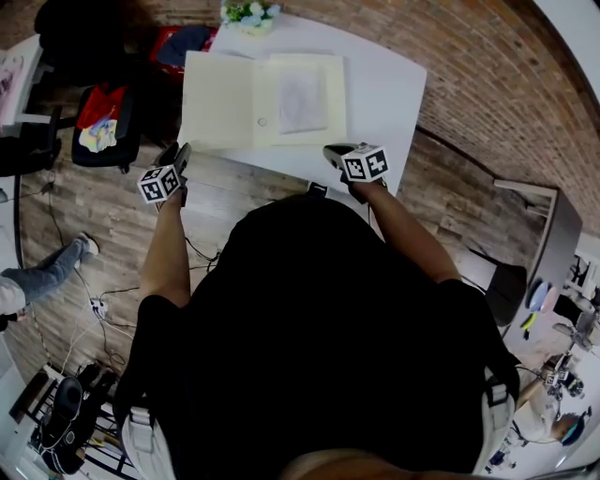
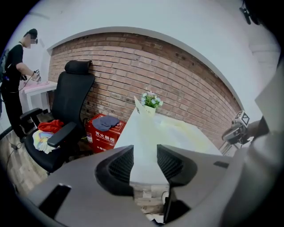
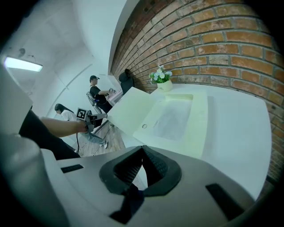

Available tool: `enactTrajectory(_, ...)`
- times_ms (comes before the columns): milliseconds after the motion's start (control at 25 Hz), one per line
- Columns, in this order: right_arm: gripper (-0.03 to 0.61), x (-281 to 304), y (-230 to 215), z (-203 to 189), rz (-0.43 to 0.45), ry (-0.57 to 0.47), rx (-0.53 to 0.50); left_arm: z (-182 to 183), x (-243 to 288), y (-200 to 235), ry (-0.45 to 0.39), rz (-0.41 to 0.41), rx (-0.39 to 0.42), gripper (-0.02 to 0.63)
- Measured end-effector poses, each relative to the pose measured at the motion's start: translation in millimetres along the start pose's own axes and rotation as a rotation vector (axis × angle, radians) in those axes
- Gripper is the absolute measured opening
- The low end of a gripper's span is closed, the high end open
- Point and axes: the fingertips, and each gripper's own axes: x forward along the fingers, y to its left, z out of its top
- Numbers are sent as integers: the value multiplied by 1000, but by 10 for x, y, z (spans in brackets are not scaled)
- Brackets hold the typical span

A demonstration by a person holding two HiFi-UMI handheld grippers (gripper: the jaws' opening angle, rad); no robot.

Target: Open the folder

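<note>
Two grippers are held at the near edge of a white table [image 1: 384, 94], with an opened folder [image 1: 262, 98] laid ahead of them.

Well to the left of the left gripper [image 1: 181, 155], a black office chair [image 2: 66, 119] and a red box [image 2: 104, 131] are seen on the floor. The left gripper's [image 2: 145, 166] jaws are spread, and nothing is gripped between them. The folder [image 3: 164, 117] is laid flat and open on the table, ahead of and between the two grippers. Its left leaf is carried past the table's side edge, just ahead of the left gripper, and a greyish sheet [image 1: 300, 98] is shown in its right half. A pot of flowers [image 1: 249, 13] is set beyond the folder, near the brick wall [image 1: 487, 84]. The right gripper's [image 1: 330, 153] jaws are pressed together on nothing [image 3: 142, 166], close to the folder's near right corner.
</note>
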Motion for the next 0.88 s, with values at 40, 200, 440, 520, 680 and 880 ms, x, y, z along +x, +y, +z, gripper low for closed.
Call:
enactTrajectory(40,26,2,22,-3,1,-2,-1,27,-13,-31,-7,-12,8,169)
enactTrajectory(200,26,0,126,-3,5,-16,-5,118,-90,-154,-24,-50,36,169)
enactTrajectory(440,26,-1,278,-26,9,-40,4,199,-201,-258,-45,-83,66,167)
enactTrajectory(520,26,-14,334,-23,17,-52,17,238,-250,-298,-56,-91,72,166)
enactTrajectory(680,26,-41,423,16,25,-77,34,360,-328,-399,-84,-112,95,164)
enactTrajectory(880,26,-115,473,100,17,-111,22,594,-388,-596,-130,-144,141,158)
